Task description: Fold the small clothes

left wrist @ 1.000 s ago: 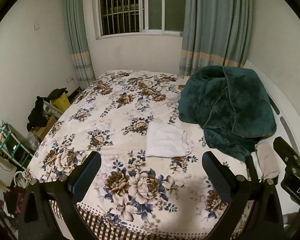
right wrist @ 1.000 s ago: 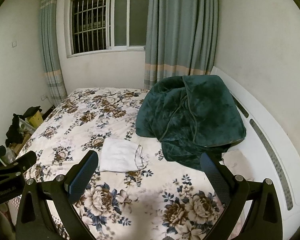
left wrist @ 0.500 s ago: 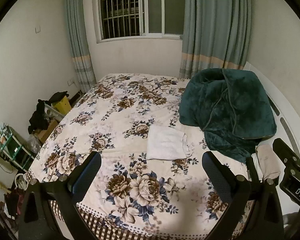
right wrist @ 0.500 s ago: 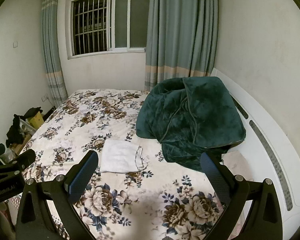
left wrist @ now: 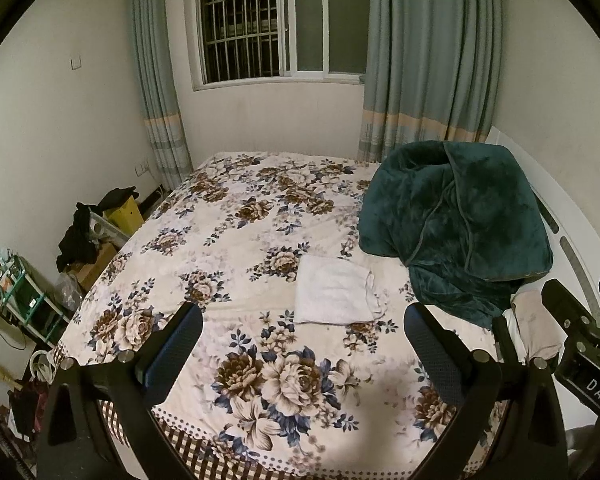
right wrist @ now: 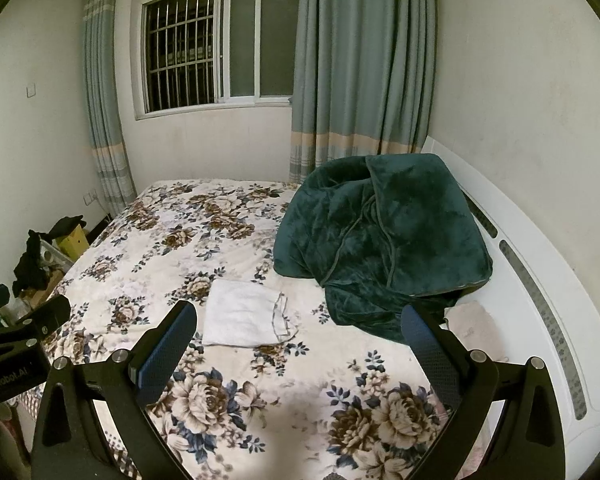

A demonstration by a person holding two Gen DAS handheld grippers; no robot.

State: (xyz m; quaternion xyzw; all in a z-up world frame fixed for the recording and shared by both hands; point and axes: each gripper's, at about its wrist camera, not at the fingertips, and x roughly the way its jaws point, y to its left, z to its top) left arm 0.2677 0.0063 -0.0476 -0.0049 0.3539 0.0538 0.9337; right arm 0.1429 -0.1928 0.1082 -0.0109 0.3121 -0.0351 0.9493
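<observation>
A small white garment (left wrist: 334,290) lies folded into a flat rectangle on the floral bedspread (left wrist: 236,240), near the middle of the bed. It also shows in the right wrist view (right wrist: 244,314). My left gripper (left wrist: 302,350) is open and empty, held above the bed's near edge, short of the garment. My right gripper (right wrist: 298,350) is open and empty too, above the bed in front of the garment. Its body shows at the right edge of the left wrist view (left wrist: 580,340).
A dark green plush blanket (left wrist: 456,228) is heaped on the right of the bed by the white headboard (right wrist: 540,280). A beige cloth (left wrist: 536,320) lies beside it. Boxes, dark clothes (left wrist: 80,232) and a small shelf (left wrist: 16,292) stand on the floor at left.
Both grippers have drawn back and risen slightly, so the bed sits a little lower in view. The garment has not moved. Both stay open.
</observation>
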